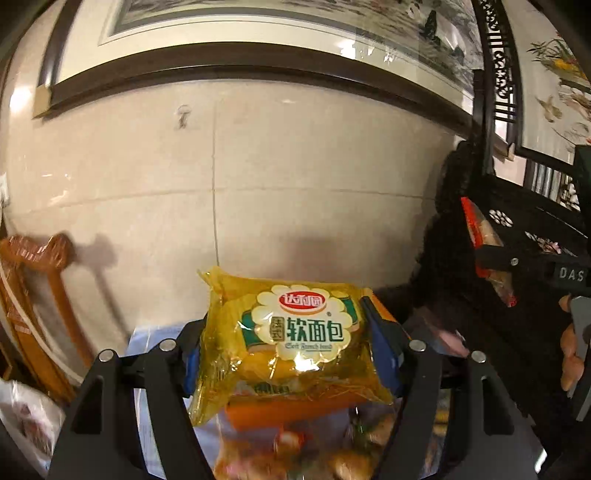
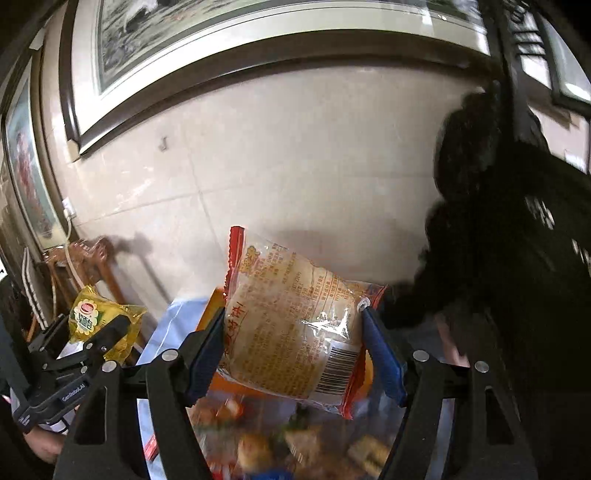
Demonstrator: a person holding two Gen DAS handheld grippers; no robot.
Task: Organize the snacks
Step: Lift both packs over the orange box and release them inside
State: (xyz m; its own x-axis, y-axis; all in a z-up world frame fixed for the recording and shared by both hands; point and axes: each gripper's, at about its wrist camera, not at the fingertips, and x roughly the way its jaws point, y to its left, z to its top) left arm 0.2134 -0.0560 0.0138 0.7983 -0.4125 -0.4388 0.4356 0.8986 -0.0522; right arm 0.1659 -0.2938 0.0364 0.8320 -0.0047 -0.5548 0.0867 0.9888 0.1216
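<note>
Rear wall point(image 1: 295, 177): large pale glossy tiles, light glare present. Dark-framed painting point(image 1: 258, 22) hangs above. Carved wooden chair point(image 1: 40, 280) stands left; black lattice screen point(image 1: 498, 62) stands right, wall hook point(image 1: 182, 115) between.

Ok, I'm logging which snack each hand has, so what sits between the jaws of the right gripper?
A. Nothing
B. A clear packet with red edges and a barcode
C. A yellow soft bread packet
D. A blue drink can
B: the right gripper has its blue pads pressed on the clear red-edged packet, barcode facing the camera; the yellow bread packet is in the left gripper.
</note>
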